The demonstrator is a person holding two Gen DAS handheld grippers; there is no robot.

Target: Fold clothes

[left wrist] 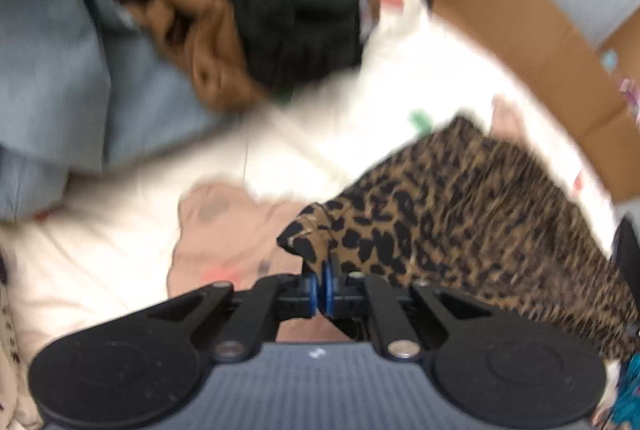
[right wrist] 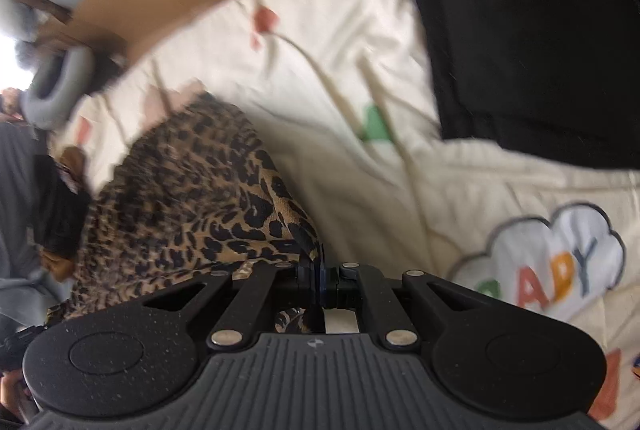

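Note:
A leopard-print garment (left wrist: 460, 213) stretches to the right of my left gripper (left wrist: 322, 276), which is shut on a bunched corner of it. In the right wrist view the same leopard-print garment (right wrist: 188, 197) spreads to the left, and my right gripper (right wrist: 316, 264) is shut on another corner of it. The cloth hangs between the two grippers above a cream quilt (left wrist: 328, 133). Both views are blurred by motion.
A pile of clothes lies beyond: a black garment (left wrist: 296, 17), a brown one (left wrist: 200, 41), a blue-grey one (left wrist: 52, 69). A pink cloth (left wrist: 228, 230) lies on the quilt. A folded black garment (right wrist: 532, 41) rests on the printed quilt (right wrist: 320, 29). Cardboard (left wrist: 532, 29) borders the bed.

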